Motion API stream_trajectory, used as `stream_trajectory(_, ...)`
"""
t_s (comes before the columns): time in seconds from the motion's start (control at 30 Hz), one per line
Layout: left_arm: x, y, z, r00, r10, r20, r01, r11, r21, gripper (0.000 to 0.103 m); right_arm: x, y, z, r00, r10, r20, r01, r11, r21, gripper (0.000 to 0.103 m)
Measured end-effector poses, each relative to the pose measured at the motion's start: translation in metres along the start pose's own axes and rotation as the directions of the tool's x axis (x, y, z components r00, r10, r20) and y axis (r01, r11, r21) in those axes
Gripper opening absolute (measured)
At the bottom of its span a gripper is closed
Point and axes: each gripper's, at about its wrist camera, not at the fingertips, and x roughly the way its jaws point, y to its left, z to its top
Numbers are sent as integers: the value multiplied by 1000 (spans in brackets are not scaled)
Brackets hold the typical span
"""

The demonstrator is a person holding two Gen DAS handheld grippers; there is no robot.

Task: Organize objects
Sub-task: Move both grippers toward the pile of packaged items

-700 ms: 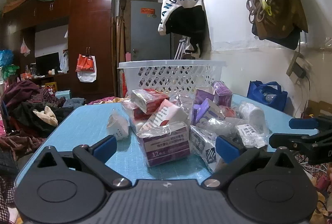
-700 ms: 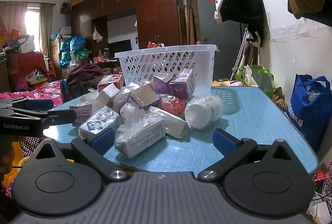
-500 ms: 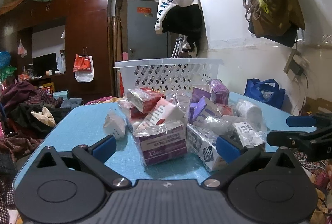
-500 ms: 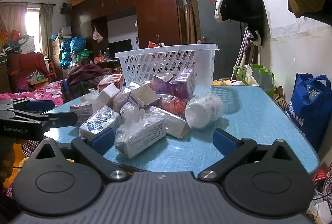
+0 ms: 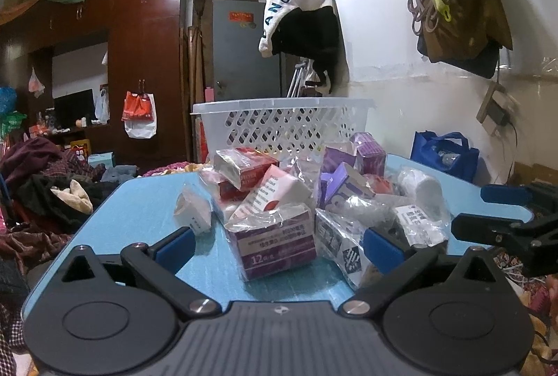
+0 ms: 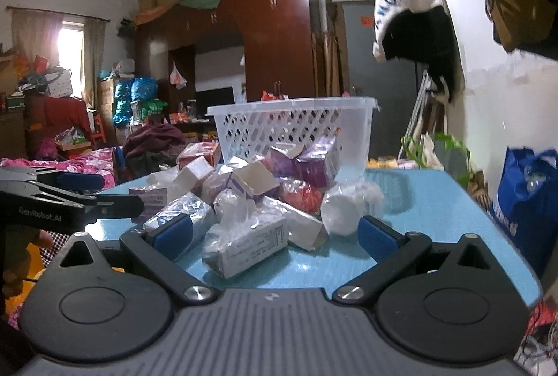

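Note:
A heap of small bagged boxes lies on the blue table, in front of a white lattice basket. Nearest my left gripper is a purple box in plastic; the gripper is open and empty, just short of it. My right gripper is open and empty, with a white bagged box between its fingertips' lines. A white roll in plastic lies at the heap's right. The basket also shows in the right wrist view. Each gripper sees the other at the frame edge.
A blue bag stands on the floor right of the table. Clothes and clutter pile up to the left. A wall with hanging jacket and bags runs along the right.
My right gripper has moved forward and tilted up, so the heap looks closer. My left gripper has edged slightly closer to the purple box. Both stay open.

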Motion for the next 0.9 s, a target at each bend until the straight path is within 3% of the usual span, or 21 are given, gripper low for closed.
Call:
stream_trajectory(0.37,-3,1,0,1000,-8,12,8,1000,-5,103,3,-7,1,999,24,-47,-22,999,29,103)
stream_trajectory(0.9,0,2,0,1000,-10,5,10,1000,-6,103,0,-4,-2,998,50,-32,-50,998,24,103)
